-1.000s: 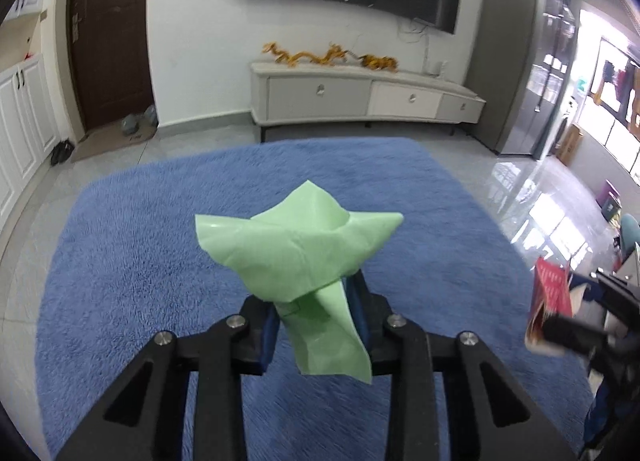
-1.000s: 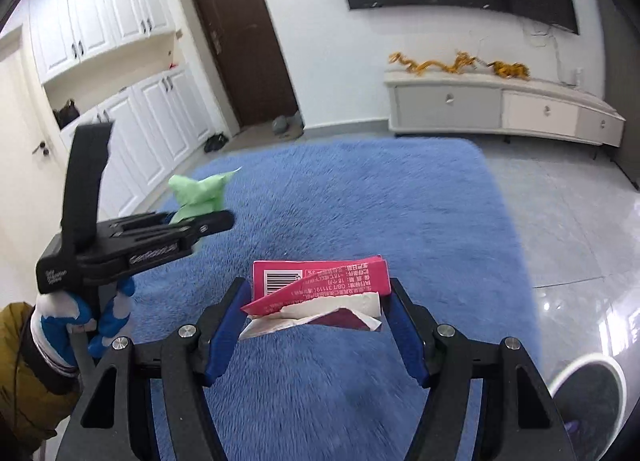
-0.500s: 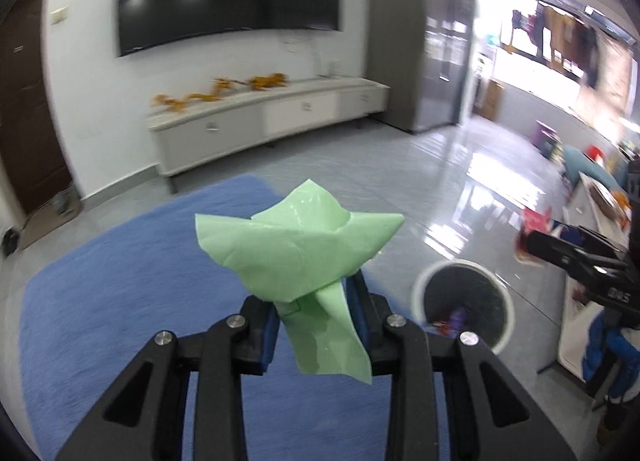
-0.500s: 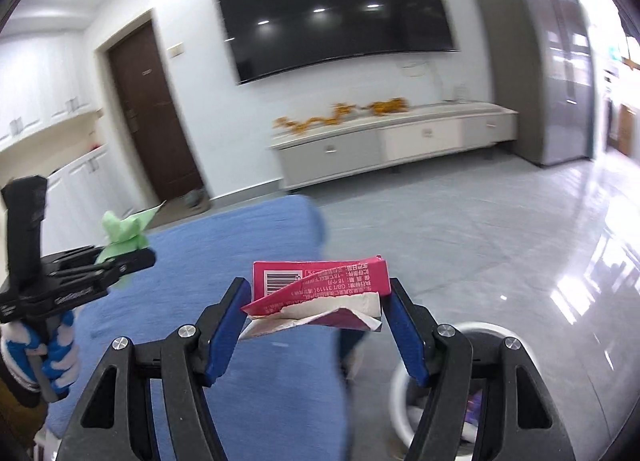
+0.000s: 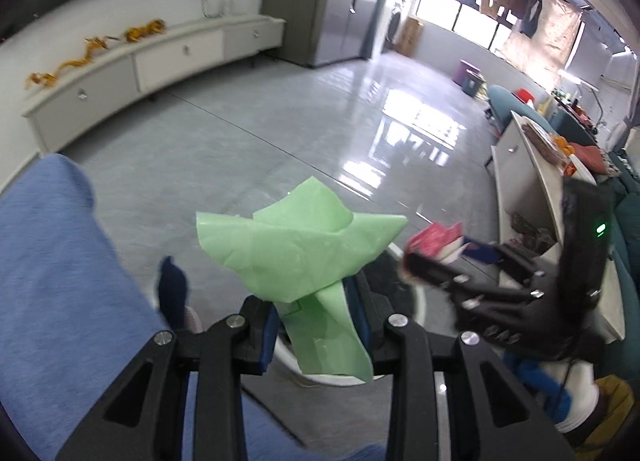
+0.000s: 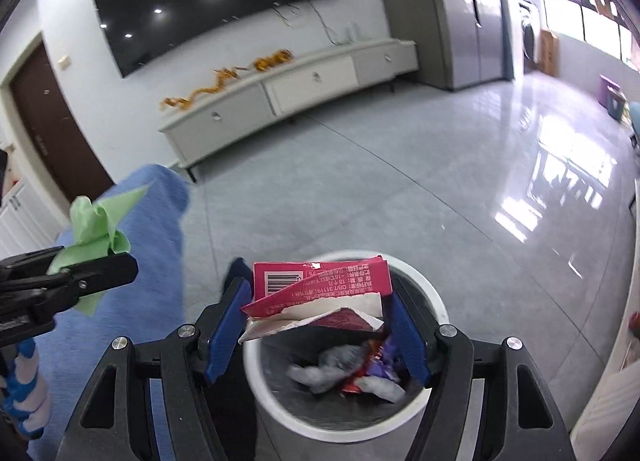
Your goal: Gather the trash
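Observation:
My left gripper (image 5: 316, 309) is shut on a crumpled green paper (image 5: 296, 245), held in the air. It also shows in the right wrist view (image 6: 96, 229) at the left. My right gripper (image 6: 316, 309) is shut on a torn pink carton (image 6: 320, 285) and holds it right above a white round trash bin (image 6: 424, 293). The bin holds several scraps of wrapper and tissue (image 6: 348, 373). In the left wrist view the right gripper (image 5: 424, 261) with the pink carton (image 5: 434, 239) hangs to the right, and the bin's rim (image 5: 416, 293) shows behind the green paper.
A blue rug (image 5: 60, 285) lies at the left on a glossy grey tiled floor (image 6: 440, 189). A long white TV cabinet (image 6: 288, 93) and a wall TV (image 6: 208, 1) stand at the back. A white counter (image 5: 536, 197) and sofa stand at the right.
Both grippers have swung right, from over the rug to the tiled floor. The right gripper with the carton now hangs over the bin. Both still hold their trash.

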Demonstrator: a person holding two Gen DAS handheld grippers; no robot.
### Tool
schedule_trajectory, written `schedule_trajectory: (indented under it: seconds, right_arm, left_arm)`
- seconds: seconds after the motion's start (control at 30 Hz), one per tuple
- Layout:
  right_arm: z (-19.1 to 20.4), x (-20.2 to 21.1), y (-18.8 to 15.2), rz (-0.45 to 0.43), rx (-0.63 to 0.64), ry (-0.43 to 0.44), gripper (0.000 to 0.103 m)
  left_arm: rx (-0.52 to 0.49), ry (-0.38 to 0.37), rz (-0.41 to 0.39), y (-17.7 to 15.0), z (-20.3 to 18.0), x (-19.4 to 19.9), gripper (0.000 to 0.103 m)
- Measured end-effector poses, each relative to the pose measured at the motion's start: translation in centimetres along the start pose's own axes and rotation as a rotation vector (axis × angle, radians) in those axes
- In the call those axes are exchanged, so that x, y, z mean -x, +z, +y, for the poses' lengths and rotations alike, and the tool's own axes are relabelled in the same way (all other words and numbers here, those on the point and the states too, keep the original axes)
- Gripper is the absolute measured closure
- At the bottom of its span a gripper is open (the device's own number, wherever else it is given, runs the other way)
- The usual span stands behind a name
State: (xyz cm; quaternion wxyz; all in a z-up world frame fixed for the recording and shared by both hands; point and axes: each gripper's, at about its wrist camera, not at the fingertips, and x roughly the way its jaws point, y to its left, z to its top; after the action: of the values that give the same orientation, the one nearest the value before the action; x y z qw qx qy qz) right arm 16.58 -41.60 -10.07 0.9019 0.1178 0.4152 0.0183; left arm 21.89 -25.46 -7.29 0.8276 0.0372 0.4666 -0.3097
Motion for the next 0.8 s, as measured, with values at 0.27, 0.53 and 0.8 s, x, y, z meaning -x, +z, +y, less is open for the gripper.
schedule_trajectory:
  seconds: [0.27,0.53,0.8]
  right_arm:
    - [-2.4,-0.8,-1.5,0.031,-0.038,-0.046,0.02]
    - [-2.5,2.6,-1.7,-0.054,-0.103,-0.046,0.002]
    - [1.3,8.7,-1.2,-0.195,-0.064,0.004,0.0]
  left_arm:
    - [0.019,-0.048,0.003,0.7,-1.1,-2.4,0.039]
    - [0.041,0.014,-0.135,-0.2,-0.5,1.3,0.04]
    - [0.089,0.115,-0.245,-2.5,1.2,7.9,0.039]
